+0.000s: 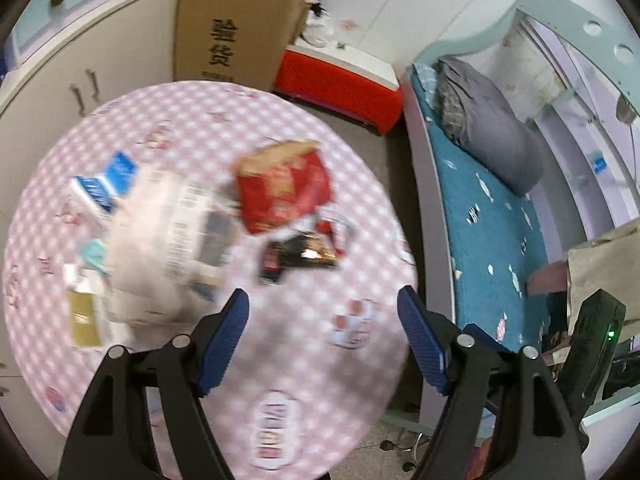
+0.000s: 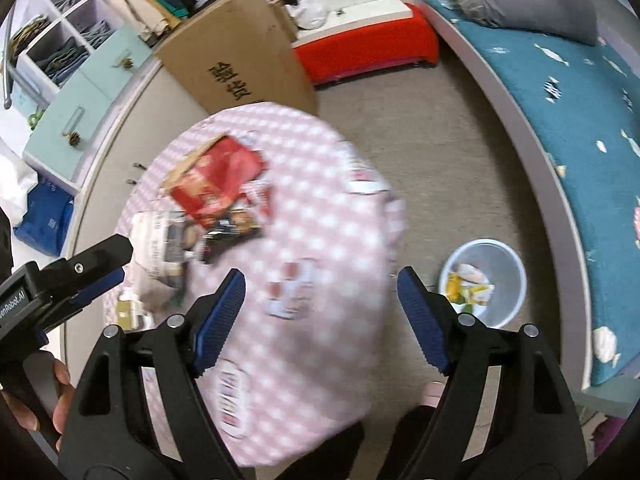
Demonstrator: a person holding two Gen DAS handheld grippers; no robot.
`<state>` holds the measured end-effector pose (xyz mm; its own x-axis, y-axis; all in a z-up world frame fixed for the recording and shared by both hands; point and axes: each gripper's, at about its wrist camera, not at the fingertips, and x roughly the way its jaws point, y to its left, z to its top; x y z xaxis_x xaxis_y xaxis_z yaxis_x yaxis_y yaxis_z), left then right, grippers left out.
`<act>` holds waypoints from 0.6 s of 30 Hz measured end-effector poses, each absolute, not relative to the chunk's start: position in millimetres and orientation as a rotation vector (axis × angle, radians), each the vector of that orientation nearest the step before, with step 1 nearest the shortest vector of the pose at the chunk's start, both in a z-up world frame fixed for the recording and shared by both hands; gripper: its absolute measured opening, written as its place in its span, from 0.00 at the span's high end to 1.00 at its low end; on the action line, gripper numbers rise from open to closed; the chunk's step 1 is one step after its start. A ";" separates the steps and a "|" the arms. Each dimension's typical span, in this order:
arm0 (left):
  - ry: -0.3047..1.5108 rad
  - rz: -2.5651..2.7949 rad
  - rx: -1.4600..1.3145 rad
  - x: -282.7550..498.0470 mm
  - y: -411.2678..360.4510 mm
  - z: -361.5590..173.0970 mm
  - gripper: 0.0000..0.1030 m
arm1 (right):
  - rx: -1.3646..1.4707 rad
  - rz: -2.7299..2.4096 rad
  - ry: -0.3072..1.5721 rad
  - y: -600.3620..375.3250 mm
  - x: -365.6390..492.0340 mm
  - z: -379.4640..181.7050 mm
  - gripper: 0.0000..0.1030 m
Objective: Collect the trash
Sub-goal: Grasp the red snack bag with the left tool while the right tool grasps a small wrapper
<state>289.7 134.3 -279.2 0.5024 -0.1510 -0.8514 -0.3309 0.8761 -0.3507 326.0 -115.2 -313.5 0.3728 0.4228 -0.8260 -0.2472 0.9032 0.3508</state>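
Trash lies on a round table with a pink checked cloth (image 1: 304,344): a red carton (image 1: 284,188), a dark wrapper (image 1: 300,256), a white labelled bag (image 1: 160,248), a blue-and-white box (image 1: 106,180) and a yellowish packet (image 1: 82,318). My left gripper (image 1: 324,312) hangs open over the table's near side, nothing between its fingers. My right gripper (image 2: 320,292) is open too, empty, above the table edge (image 2: 372,280). The red carton (image 2: 218,184) and dark wrapper (image 2: 232,228) lie ahead of it. A pale bin (image 2: 506,300) on the floor to the right holds some scraps.
A tall cardboard box (image 1: 236,20) and a red-and-white bench (image 1: 340,80) stand behind the table. A bed with a teal cover (image 2: 580,128) curves along the right. Cabinets (image 2: 80,100) are at the left. A hand (image 2: 48,400) holds the other gripper at lower left in the right wrist view.
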 end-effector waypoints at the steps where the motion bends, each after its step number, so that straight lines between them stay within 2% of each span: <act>1: 1.051 0.107 -0.511 286.5 146.7 -278.4 0.27 | 0.185 0.429 1.108 -106.1 324.2 -313.9 0.25; 9: 1.071 0.070 -0.447 295.5 186.2 -278.8 0.27 | 0.221 0.369 1.094 -62.5 323.4 -316.5 0.25; 18: 1.099 0.087 -0.433 332.1 195.5 -298.0 0.27 | 0.126 0.406 1.131 -35.8 369.1 -340.2 0.25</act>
<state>332.1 195.5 -298.0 0.4597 -0.1430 -0.8765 -0.2797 0.9134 -0.2958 369.1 -35.8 -340.2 0.3618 0.3771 -0.8526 -0.2511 0.9202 0.3004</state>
